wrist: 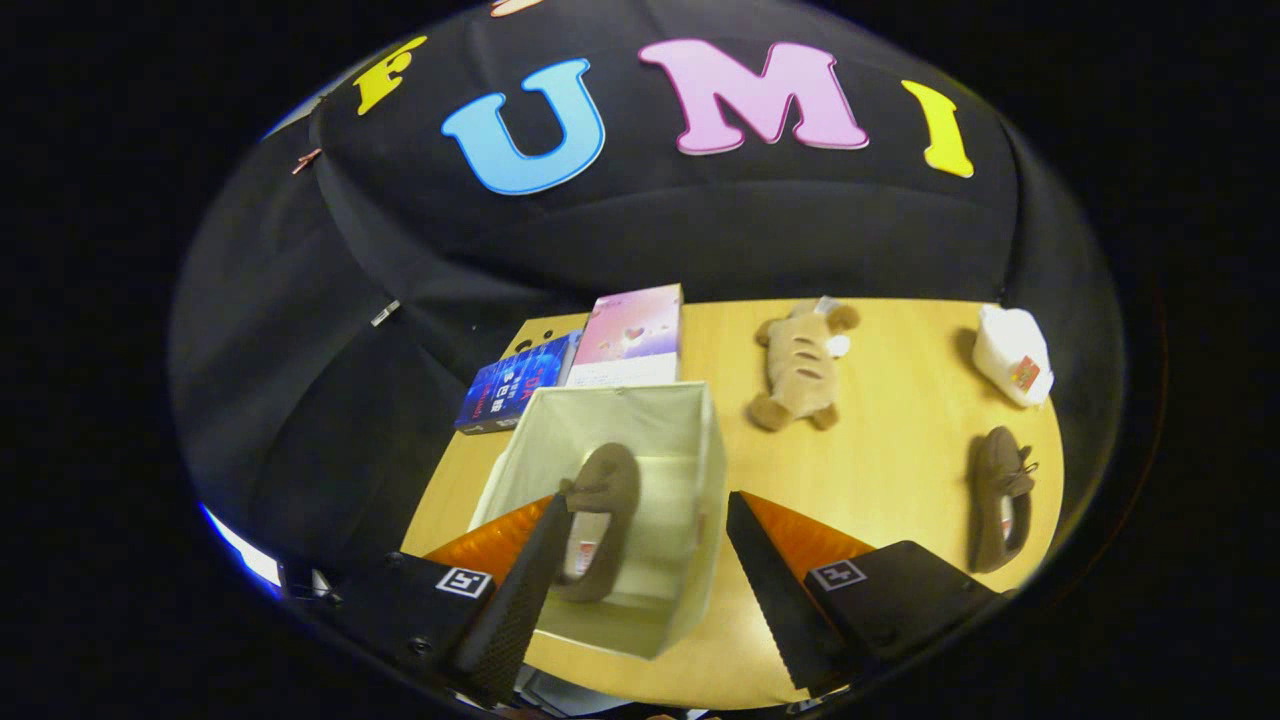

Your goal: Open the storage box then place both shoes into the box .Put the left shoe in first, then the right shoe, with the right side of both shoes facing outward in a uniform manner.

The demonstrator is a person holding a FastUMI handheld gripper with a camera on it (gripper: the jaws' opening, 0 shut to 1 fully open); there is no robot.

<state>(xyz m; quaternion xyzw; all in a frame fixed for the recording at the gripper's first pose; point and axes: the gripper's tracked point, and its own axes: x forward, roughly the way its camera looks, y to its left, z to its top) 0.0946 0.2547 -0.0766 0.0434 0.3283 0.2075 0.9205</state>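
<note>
A cream fabric storage box [700, 470] stands open on the wooden table, just ahead of my fingers. One brown shoe [602, 520] lies inside it, along the box floor, partly hidden behind my left finger [520, 590]. The second brown shoe [1000, 495] lies on the table to the right of the box, beyond my right finger [775, 590]. My gripper [650, 510] hovers above the box, open wide, with nothing held between the fingers.
A tan plush toy [800, 365] lies behind the box on the table [900, 450]. A white pouch [1012, 355] sits at the far right corner. A pink box [632, 335] and a blue book [515, 385] rest behind the storage box at the table's far left.
</note>
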